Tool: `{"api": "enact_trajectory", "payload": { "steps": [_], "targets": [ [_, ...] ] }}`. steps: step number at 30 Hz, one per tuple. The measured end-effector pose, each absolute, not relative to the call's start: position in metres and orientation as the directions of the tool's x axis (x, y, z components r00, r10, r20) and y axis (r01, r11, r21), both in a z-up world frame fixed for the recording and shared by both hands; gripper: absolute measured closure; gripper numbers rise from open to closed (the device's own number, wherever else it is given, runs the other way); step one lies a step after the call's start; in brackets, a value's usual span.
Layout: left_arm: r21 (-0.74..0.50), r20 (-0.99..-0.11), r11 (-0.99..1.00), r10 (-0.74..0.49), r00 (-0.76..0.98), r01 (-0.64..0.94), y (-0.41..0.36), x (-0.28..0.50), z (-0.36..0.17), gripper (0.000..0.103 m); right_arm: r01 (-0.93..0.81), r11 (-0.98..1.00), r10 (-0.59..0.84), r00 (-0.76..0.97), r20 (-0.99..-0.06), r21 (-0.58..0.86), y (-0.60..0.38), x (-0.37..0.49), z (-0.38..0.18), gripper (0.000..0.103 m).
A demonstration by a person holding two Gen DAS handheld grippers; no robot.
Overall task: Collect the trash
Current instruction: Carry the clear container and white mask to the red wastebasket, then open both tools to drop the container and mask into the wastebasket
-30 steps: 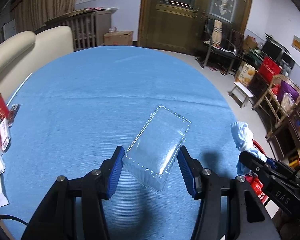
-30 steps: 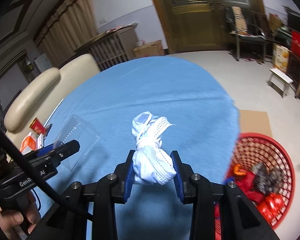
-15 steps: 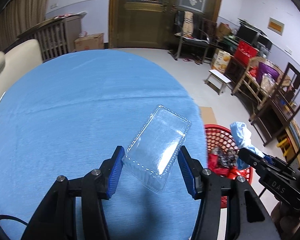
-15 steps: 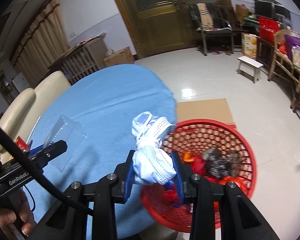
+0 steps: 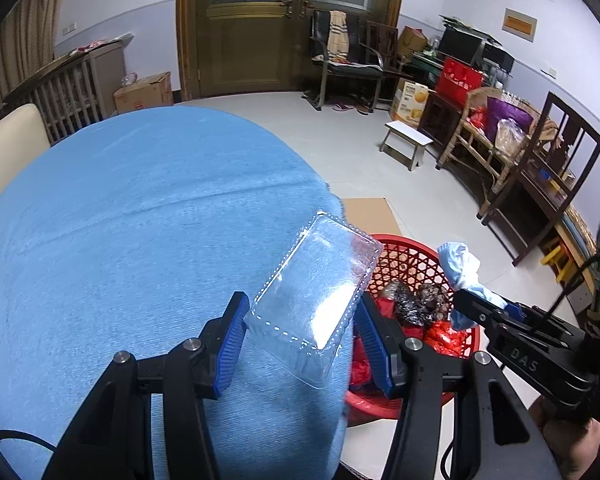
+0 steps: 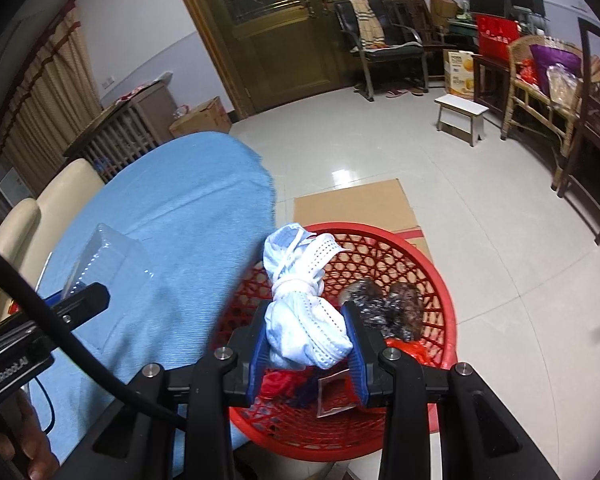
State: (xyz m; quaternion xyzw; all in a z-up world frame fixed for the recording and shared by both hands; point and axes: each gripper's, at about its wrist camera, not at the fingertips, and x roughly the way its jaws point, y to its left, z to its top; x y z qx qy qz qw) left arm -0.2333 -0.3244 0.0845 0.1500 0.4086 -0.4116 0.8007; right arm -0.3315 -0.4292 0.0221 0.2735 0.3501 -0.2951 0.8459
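Surface: round table under a blue cloth [image 5: 140,240]; the cloth's edge hangs at the table's right side. A cream padded chair back [image 6: 32,232] sits at the far left edge of the table. Floor is pale glossy tile. A flat sheet of cardboard [image 6: 352,208] lies on the floor, partly under the basket.

Room: brown double door with patterned glass [image 5: 284,24] on the far wall; a cardboard box [image 5: 144,90] beside it near a slatted wooden cabinet. A black chair [image 5: 346,64] with a striped cloth over its back stands right of the door. A small white stool [image 5: 406,142], a wicker seat [image 5: 496,128] with a purple cushion, and dark wooden furniture line the right wall.

Containers: red plastic basket [image 6: 428,276] on the floor just beside the table edge. It holds dark crumpled lumps, red wrappers and a small flat packet.

Left gripper [image 5: 302,334]: jaws partly open, blue pads pressing the sides of a clear plastic clamshell tray [image 5: 316,288], held over the table's right edge, its far corner over the basket rim.

Right gripper [image 6: 306,344]: jaws drawn close, clamping a knotted bundle of white face masks [image 6: 300,304] directly above the basket interior.
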Motion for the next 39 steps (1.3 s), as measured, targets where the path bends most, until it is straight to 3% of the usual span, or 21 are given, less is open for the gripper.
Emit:
{"api": "enact_trajectory", "payload": {
  "steps": [18,19,21,22,39],
  "targets": [
    [-0.09,-0.795,0.594,-0.527,0.302,0.799,-0.345,-0.242,0.077,0.047,0.731,0.638,-0.291,0.519,-0.804,0.241,-0.457,-0.33,-0.006,0.063],
    [-0.09,-0.795,0.593,-0.526,0.301,0.8,-0.346,-0.243,0.077,0.047,0.73,0.639,-0.28,0.513,-0.812,0.241,-0.458,-0.329,-0.008,0.06],
    [-0.087,-0.797,0.591,-0.524,0.3,0.802,-0.348,-0.244,0.075,0.047,0.732,0.64,-0.282,0.508,-0.814,0.235,-0.459,-0.328,-0.011,0.035],
    [-0.087,-0.798,0.591,-0.523,0.298,0.802,-0.35,-0.244,0.074,0.047,0.735,0.637,-0.29,0.506,-0.812,0.231,-0.459,-0.329,-0.011,0.033],
    [-0.079,-0.813,0.551,-0.517,0.266,0.83,-0.378,-0.257,0.066,0.047,0.749,0.587,-0.334,0.571,-0.75,0.308,-0.47,-0.358,0.017,0.033]
  ]
}}
